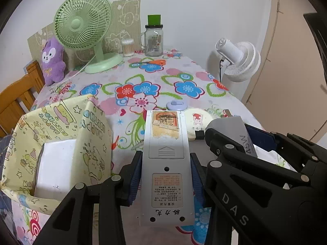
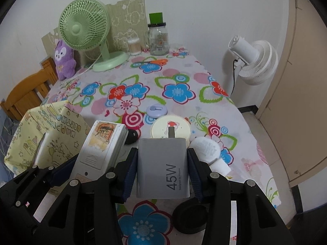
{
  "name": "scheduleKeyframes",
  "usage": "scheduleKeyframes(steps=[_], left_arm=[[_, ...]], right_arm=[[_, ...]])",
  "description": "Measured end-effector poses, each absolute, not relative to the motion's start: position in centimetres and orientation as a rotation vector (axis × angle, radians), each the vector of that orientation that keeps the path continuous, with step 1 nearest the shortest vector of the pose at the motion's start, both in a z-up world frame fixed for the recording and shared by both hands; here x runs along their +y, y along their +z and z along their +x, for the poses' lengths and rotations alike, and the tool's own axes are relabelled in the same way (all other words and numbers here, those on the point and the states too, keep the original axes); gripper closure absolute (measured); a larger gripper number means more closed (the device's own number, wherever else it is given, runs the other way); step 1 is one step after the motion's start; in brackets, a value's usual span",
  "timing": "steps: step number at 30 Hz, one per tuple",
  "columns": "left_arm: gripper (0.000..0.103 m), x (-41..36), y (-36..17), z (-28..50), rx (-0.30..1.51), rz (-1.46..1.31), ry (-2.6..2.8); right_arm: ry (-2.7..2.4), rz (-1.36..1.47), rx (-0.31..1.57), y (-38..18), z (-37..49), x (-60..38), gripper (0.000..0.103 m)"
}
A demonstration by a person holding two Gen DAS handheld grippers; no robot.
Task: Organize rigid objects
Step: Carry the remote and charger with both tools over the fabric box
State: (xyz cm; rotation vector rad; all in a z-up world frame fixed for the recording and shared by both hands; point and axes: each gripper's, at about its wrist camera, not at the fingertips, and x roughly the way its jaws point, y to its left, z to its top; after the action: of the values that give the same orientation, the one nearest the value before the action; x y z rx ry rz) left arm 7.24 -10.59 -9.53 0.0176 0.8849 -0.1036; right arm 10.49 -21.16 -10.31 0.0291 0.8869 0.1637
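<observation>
**Both tools loaded over the floral desk**

Floral cloth covers the desk [image 1: 155, 75], which stands against a white wall with a green fan [image 1: 81, 24], a purple plush [image 1: 52, 61], a jar [image 1: 153, 38] and a tub of cotton swabs [image 1: 128, 47] along its far edge. A white fan [image 2: 253, 61] stands off the desk's right side.

Left tool [image 1: 166, 175]: its blue-padded jaws are closed on the sides of a grey remote [image 1: 166, 163], held back-up above the desk. Just left of this tool sits a yellow paper-wrapped box [image 1: 61, 138], open at the top.

Right tool [image 2: 162, 169]: its jaws are closed on a grey charger [image 2: 162, 167] marked 45W, prongs pointing away. Ahead of it lie a cream round disc [image 2: 171, 128] and, further ahead, a lilac round piece [image 2: 157, 110]. Just right of its tip lies a white round item [image 2: 206, 149], and under its right finger a black ring [image 2: 190, 218] rests on the cloth.
</observation>
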Motion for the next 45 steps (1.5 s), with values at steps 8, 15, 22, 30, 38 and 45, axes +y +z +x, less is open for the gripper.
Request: scheduleKeyframes(steps=[8,15,22,30,38,45], left_arm=[[0.058,-10.4,-7.5,6.9,0.855,0.02,-0.108],[0.058,-9.9,-6.1,6.7,0.841,0.01,-0.122],[0.058,-9.3,-4.7,6.3,0.817,0.027,-0.119],[0.058,-8.0,-3.9,6.0,0.814,0.039,-0.116],[0.058,-5.8,-3.4,5.9,0.819,0.031,-0.105],[0.058,-3.7,-3.3,6.0,0.829,0.018,-0.095]], right_arm=[[0.148,0.027,0.854,-8.2,9.9,-21.0,0.053],[0.147,0.025,0.829,-6.5,9.5,-20.7,0.053],[0.13,0.015,0.804,-4.9,8.9,-20.1,0.053],[0.13,-0.004,0.793,-3.9,8.8,-18.5,0.053],[0.159,-0.004,0.798,-3.6,8.8,-16.2,0.053],[0.181,-0.01,0.808,-3.3,9.0,-14.3,0.053]])
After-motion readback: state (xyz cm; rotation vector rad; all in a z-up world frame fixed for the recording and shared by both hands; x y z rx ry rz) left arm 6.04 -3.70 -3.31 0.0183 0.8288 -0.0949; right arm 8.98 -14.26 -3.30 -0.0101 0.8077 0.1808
